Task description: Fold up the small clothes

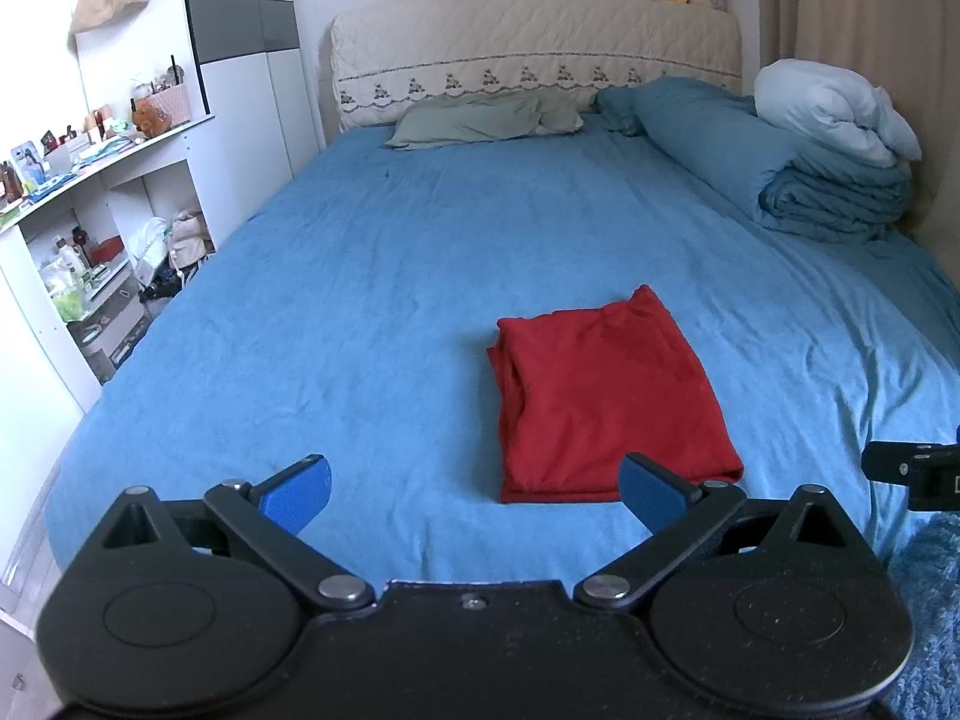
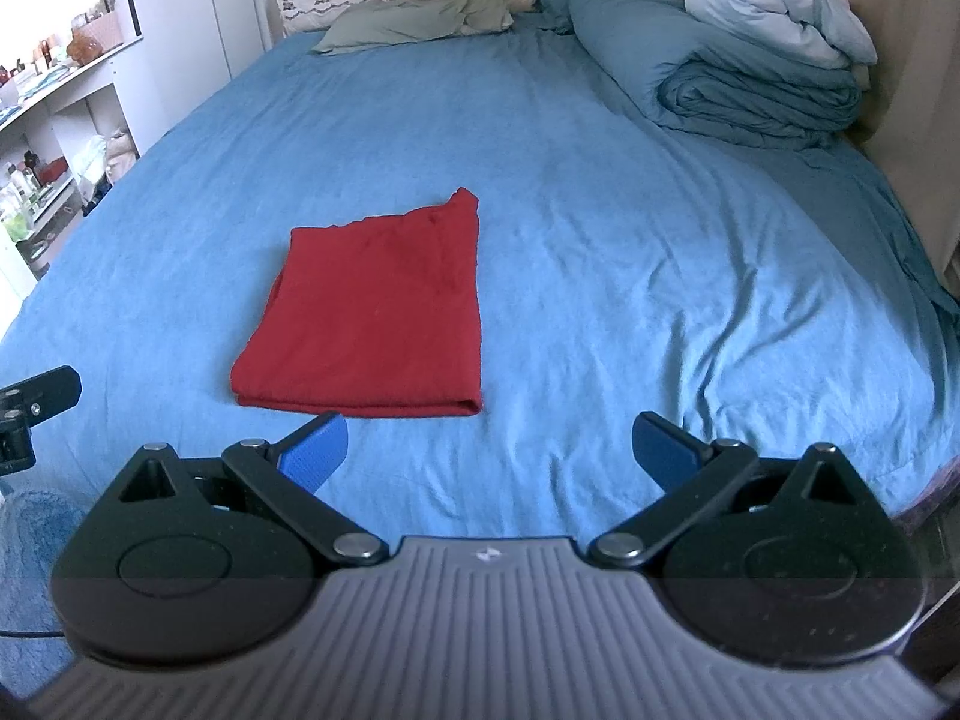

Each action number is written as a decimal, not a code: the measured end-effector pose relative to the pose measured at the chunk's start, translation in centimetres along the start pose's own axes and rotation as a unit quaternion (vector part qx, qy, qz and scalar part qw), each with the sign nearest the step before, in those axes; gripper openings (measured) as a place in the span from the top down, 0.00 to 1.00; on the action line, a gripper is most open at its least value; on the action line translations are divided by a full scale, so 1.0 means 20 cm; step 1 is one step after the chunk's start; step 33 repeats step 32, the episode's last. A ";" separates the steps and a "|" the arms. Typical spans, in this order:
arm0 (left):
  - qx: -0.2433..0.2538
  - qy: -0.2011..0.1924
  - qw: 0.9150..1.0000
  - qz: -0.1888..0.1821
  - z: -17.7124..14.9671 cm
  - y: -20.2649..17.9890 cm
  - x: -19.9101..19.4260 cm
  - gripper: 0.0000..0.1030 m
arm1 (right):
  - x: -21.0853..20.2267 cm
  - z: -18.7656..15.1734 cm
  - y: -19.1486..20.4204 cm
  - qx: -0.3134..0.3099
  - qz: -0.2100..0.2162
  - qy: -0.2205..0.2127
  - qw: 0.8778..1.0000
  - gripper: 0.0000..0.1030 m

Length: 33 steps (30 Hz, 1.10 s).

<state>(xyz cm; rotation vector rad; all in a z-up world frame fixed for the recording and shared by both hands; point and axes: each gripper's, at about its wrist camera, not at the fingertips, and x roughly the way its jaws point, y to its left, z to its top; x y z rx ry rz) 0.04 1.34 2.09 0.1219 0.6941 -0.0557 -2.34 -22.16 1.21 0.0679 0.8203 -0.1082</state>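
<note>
A red garment [image 1: 606,402] lies folded into a flat rectangle on the blue bed sheet [image 1: 360,300], near the foot of the bed. It also shows in the right wrist view [image 2: 375,312]. My left gripper [image 1: 477,489] is open and empty, held back from the garment's near edge, with the garment ahead to its right. My right gripper [image 2: 491,450] is open and empty, just short of the garment's near right corner. Each gripper's body shows at the edge of the other's view.
A folded blue duvet with a pale pillow on top [image 1: 834,180] lies at the far right of the bed. A green pillow [image 1: 480,120] is by the headboard. White shelves with clutter [image 1: 102,228] stand left. A blue rug [image 1: 930,600] lies by the bed.
</note>
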 end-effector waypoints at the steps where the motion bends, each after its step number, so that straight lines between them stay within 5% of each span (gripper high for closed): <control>1: 0.000 -0.001 1.000 0.000 0.00 0.00 0.00 0.00 | 0.00 0.00 0.00 0.000 0.000 0.000 1.000 0.00; 33: 0.002 -0.018 1.000 -0.001 0.00 0.00 -0.03 0.00 | -0.02 0.01 0.03 -0.005 0.000 -0.006 1.000 0.00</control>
